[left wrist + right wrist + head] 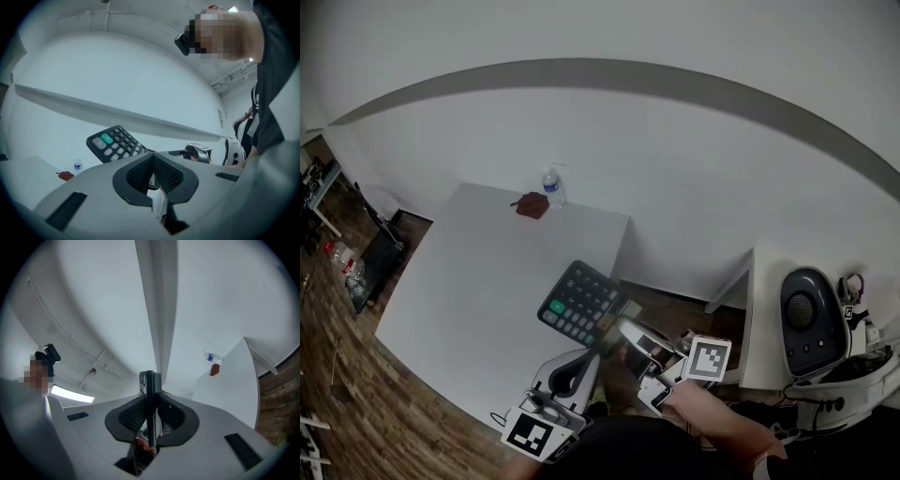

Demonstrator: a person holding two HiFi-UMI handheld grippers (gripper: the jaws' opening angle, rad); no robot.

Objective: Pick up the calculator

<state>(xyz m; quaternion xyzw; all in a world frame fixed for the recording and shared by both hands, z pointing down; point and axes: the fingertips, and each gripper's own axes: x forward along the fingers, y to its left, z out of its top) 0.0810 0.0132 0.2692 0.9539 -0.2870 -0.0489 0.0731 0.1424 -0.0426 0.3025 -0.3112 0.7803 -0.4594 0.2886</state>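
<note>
The black calculator (579, 302), with grey keys and one green key, hangs tilted in the air over the right edge of the white table (478, 281). My right gripper (623, 333) is shut on its near end. In the right gripper view the calculator (150, 380) stands edge-on between the two pads. My left gripper (572, 373) is lower and nearer to me, shut with nothing in it and apart from the calculator. From the left gripper (152, 161) view, the calculator (115, 143) shows keys-up to the upper left, with the right gripper (197, 152) behind it.
A water bottle (552, 187) and a small dark-red thing (531, 205) stand at the table's far edge. To the right is a second white table (764, 300) with a dark speaker (809, 323) and cables. Wooden floor (337, 375) lies to the left, with a white wall behind.
</note>
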